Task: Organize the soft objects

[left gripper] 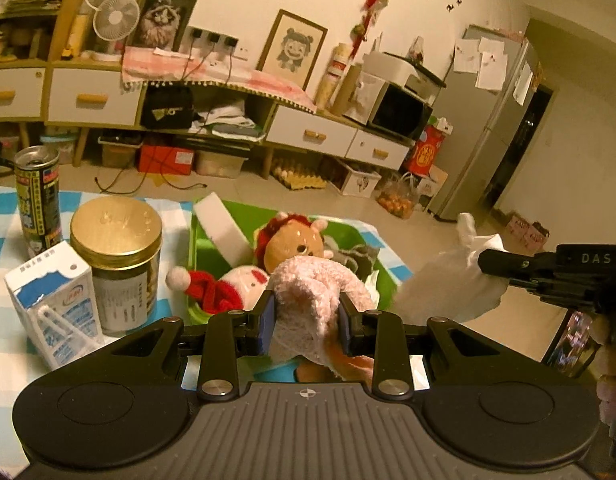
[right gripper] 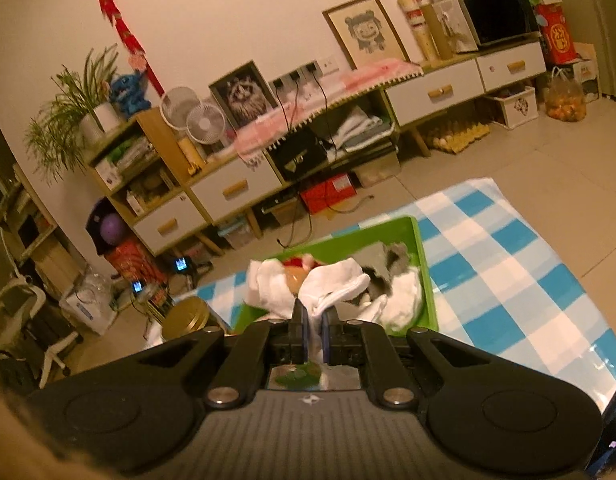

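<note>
My left gripper point(left gripper: 305, 320) is shut on a fluffy pink cloth point(left gripper: 308, 300) and holds it just in front of the green tray point(left gripper: 243, 212). In the tray lie a lion plush point(left gripper: 293, 242), a snowman plush with a red scarf point(left gripper: 227, 286), a white foam block point(left gripper: 223, 226) and a grey cloth point(left gripper: 354, 256). My right gripper point(right gripper: 314, 322) is shut on a white cloth point(right gripper: 336, 288) over the near side of the green tray point(right gripper: 422, 256). In the left wrist view the right gripper point(left gripper: 508, 266) holds the white cloth point(left gripper: 448, 284) to the right of the tray.
A gold-lidded jar point(left gripper: 117, 260), a milk carton point(left gripper: 53, 304) and a tall can point(left gripper: 37, 196) stand left of the tray on the blue-checked tablecloth point(right gripper: 508, 260). The table's right edge drops to the floor. Low cabinets line the far wall.
</note>
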